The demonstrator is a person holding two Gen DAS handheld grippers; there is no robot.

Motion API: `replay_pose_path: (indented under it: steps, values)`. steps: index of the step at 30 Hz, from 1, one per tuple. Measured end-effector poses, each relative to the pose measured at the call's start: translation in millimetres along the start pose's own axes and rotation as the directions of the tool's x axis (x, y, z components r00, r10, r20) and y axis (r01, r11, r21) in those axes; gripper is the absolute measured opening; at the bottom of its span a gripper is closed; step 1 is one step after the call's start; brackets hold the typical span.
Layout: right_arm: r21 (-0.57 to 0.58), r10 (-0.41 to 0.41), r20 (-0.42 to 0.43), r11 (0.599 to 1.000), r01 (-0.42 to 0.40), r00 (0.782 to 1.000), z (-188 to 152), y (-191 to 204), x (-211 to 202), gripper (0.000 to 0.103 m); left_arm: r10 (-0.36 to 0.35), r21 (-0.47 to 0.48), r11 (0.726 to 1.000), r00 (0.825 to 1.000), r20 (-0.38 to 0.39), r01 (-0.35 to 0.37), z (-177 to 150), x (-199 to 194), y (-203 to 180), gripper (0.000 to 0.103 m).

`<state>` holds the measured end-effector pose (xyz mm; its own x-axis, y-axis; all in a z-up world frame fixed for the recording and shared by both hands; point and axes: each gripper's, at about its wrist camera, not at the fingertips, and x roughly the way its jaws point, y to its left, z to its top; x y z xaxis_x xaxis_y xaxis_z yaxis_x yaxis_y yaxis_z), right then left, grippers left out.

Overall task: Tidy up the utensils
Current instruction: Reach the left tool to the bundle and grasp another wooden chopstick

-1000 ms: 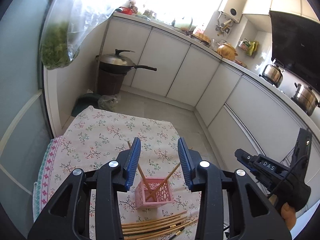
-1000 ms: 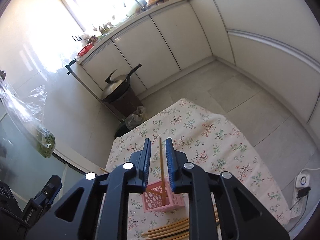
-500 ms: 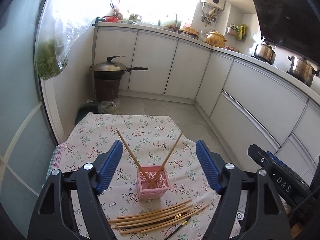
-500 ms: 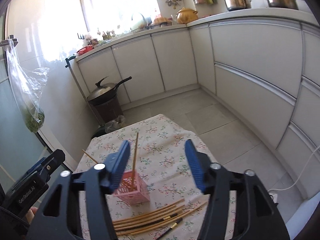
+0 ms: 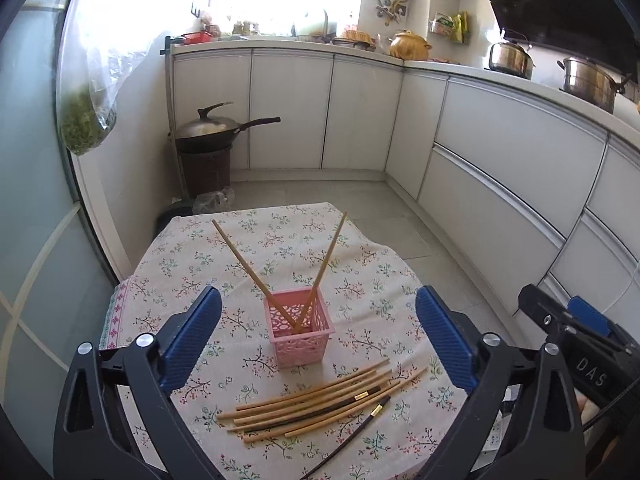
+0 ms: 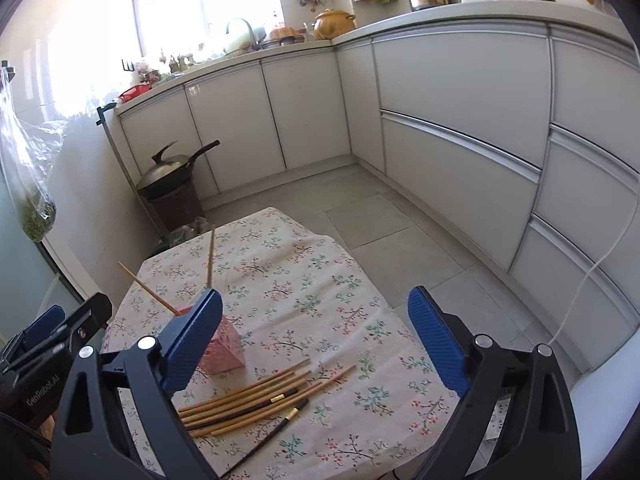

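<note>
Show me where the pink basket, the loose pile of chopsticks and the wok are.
pink basket (image 5: pixel 301 345): left wrist view, front wall.
loose pile of chopsticks (image 5: pixel 316 402): left wrist view, middle of the bundle.
wok (image 5: pixel 208 128): left wrist view, its lid.

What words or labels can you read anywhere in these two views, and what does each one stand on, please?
"DAS": on the right gripper body, seen from the left wrist.
"GenRobot.AI": on the left gripper body, seen from the right wrist.
Packets on the wall shelf: print too small to read.
</note>
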<state>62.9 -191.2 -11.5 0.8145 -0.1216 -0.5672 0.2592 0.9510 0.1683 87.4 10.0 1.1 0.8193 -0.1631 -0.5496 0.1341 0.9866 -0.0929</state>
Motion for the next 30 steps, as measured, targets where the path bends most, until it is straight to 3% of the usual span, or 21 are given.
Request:
replay_pose_path:
  steps: [6, 10, 12, 13, 16, 20, 23, 25, 29, 30]
  values:
    - [0.036, -0.044, -0.019, 0.998, 0.045, 0.999, -13.4, -28.3, -7.1, 0.095, -0.008, 0.058, 0.998, 0.998, -0.066, 0.012, -9.1, 16.0, -11.6, 0.096]
    - [0.033, -0.062, -0.084, 0.997, 0.065, 0.995, -33.4, -46.4, -10.2, 0.095, -0.042, 0.149, 0.986, 0.971, -0.235, 0.079, -22.7, 49.4, -25.8, 0.096]
    - [0.045, -0.054, -0.134, 0.997, 0.061, 0.989, -46.7, -55.4, -10.5, 0.096, -0.068, 0.201, 0.968, 0.928, -0.366, 0.150, -34.8, 73.5, -37.9, 0.096]
    - [0.053, -0.047, -0.161, 0.997, 0.056, 0.986, -55.3, -59.3, -10.7, 0.096, -0.078, 0.228, 0.954, 0.894, -0.440, 0.195, -43.3, 88.1, -45.6, 0.096]
    - [0.084, -0.018, -0.255, 0.996, 0.041, 0.967, -74.6, -67.8, -4.2, 0.096, -0.082, 0.251, 0.933, 0.832, -0.548, 0.258, -62.3, 117.3, -58.9, 0.096]
    - [0.159, 0.044, -0.379, 0.987, 0.018, 0.925, -96.3, -79.6, 7.5, 0.096, -0.119, 0.194, 0.929, 0.751, -0.650, 0.315, -77.0, 159.0, -70.8, 0.096]
    - [0.198, 0.058, -0.409, 0.980, 0.027, 0.911, -101.8, -86.2, 12.4, 0.096, -0.138, 0.179, 0.921, 0.718, -0.682, 0.347, -82.5, 182.8, -84.5, 0.095]
    - [0.213, 0.060, -0.414, 0.976, 0.033, 0.908, -103.4, -89.2, 12.9, 0.096, -0.128, 0.205, 0.909, 0.710, -0.692, 0.364, -89.0, 197.4, -98.6, 0.091]
    - [0.234, 0.072, -0.451, 0.972, 0.039, 0.890, -108.3, -94.1, 20.6, 0.096, -0.088, 0.279, 0.864, 0.672, -0.735, 0.419, -106.9, 221.8, -128.5, 0.066]
    - [0.247, 0.083, -0.464, 0.968, 0.039, 0.882, -110.6, -95.6, 23.0, 0.096, -0.074, 0.296, 0.857, 0.670, -0.739, 0.422, -109.7, 224.9, -132.5, 0.064]
